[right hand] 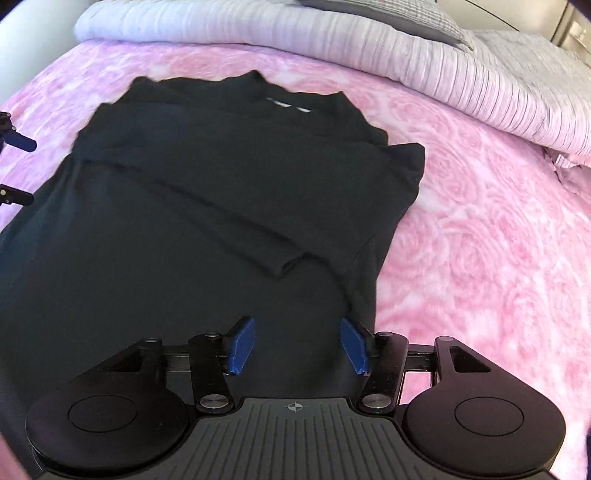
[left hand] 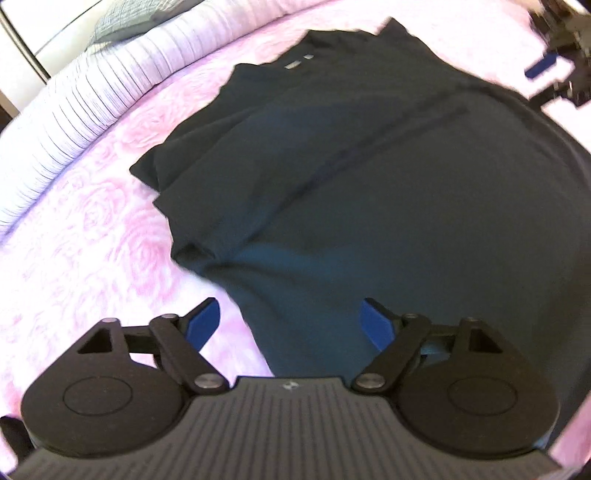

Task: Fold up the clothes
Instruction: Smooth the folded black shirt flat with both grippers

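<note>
1. While your left claw (left hand: 290, 325) hangs tilted down over the near left edge of the black shirt (left hand: 369, 184), its blue pads (left hand: 201, 325) stand wide apart with nothing gripped; the left pad is over the pink rose-patterned bedspread (left hand: 74, 221), the right pad over dark cloth.
2. Left wrist view: the shirt lies flat on the bed, collar away from you, a small pale neck label (left hand: 297, 62) visible. One sleeve is folded in across the body, and its cuff end sits near the left side seam.
3. Beyond the shirt, at the head of the bed, note a bunched white striped duvet (left hand: 92, 99) with a grey checked pillow (left hand: 118, 22) behind it.
4. Far right of that view: your right claw (left hand: 546, 70) shows as a blurred dark shape with one blue pad, beside the shirt's far shoulder.
5. Right wrist view: the right claw (right hand: 297, 345) also points down over the shirt's lower hem area, near its right edge. Pads parted, less wide than the left, nothing between them but the cloth lying below, not pinched.
6. Same view: the folded sleeve crosses the chest diagonally and its cuff (right hand: 284, 264) ends mid-body. Pink bedspread is bare to the right of the shirt.
</note>
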The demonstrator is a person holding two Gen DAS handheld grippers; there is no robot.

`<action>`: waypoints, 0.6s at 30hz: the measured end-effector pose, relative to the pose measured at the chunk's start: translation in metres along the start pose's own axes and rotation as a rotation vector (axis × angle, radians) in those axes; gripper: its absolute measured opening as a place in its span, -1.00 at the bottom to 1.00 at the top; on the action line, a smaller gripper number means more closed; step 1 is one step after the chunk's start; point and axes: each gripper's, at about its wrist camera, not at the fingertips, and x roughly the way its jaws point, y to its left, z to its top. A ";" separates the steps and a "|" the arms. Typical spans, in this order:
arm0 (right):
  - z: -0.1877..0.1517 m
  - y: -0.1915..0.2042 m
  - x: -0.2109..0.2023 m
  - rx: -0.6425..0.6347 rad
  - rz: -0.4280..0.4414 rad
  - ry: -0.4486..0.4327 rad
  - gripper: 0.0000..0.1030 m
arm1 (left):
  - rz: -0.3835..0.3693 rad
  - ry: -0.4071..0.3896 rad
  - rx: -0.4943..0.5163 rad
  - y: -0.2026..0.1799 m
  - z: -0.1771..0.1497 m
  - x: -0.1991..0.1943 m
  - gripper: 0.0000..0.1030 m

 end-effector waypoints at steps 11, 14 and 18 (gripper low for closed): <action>-0.074 0.033 -0.063 -0.083 0.053 0.049 -0.77 | -0.026 0.023 0.103 -0.085 -0.072 -0.081 0.57; -0.096 0.045 -0.074 -0.096 0.057 0.078 -0.75 | -0.061 0.001 0.219 -0.107 -0.099 -0.096 0.60; -0.133 0.073 -0.088 -0.175 0.018 0.090 0.21 | -0.098 -0.017 0.383 -0.133 -0.138 -0.096 0.61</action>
